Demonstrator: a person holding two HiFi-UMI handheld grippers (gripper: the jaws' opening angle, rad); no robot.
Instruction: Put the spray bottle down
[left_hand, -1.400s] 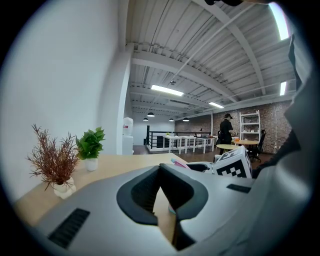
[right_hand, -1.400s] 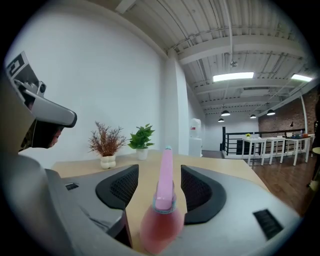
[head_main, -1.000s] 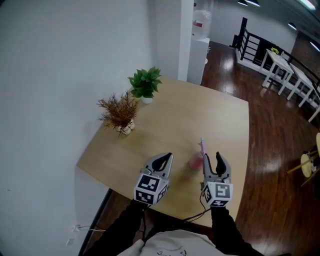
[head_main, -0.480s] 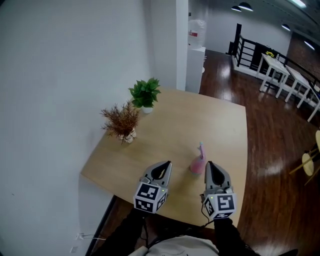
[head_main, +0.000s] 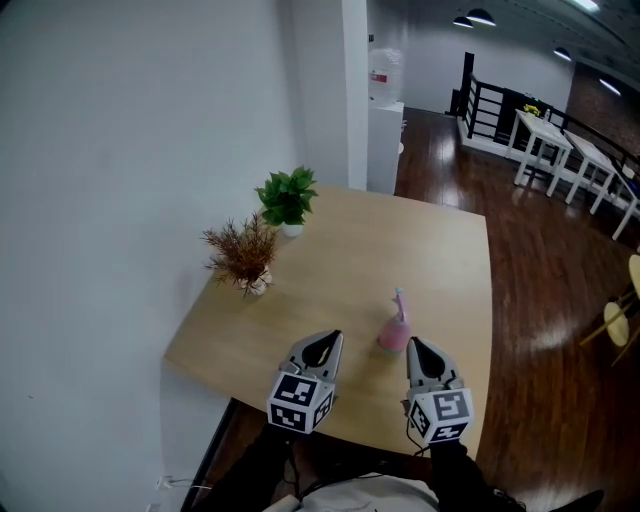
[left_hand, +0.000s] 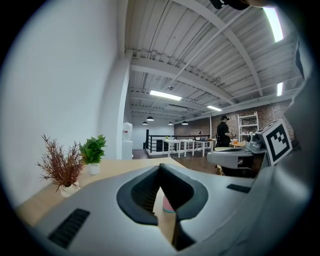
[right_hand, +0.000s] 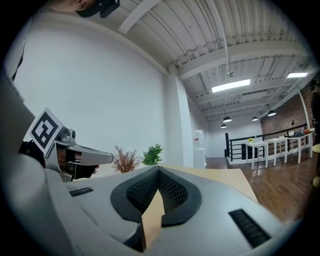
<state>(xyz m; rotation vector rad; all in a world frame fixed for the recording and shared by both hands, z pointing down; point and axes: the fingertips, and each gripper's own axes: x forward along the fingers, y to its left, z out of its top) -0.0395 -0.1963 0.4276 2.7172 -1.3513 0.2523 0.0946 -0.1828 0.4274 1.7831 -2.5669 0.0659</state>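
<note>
The pink spray bottle (head_main: 395, 325) stands upright on the wooden table (head_main: 350, 240), free of both grippers. My right gripper (head_main: 419, 353) is just near-right of it, shut and empty, with a small gap to the bottle. To the bottle's left, my left gripper (head_main: 322, 347) is also shut on nothing. In the left gripper view the jaws (left_hand: 160, 168) meet at the tips and a bit of the pink bottle (left_hand: 168, 205) shows through the hollow below them. The right gripper view shows closed jaws (right_hand: 159, 172) with only tabletop beyond.
A green potted plant (head_main: 286, 197) and a dried reddish plant (head_main: 243, 252) stand near the wall at the table's left side. The table's near edge lies right under the grippers. A water dispenser (head_main: 383, 100), a railing and white tables (head_main: 560, 150) are far behind.
The right gripper, open around the bottle a second ago, has shut and drawn back toward me. The left gripper also pulled back a little. The bottle stays standing on the table.
</note>
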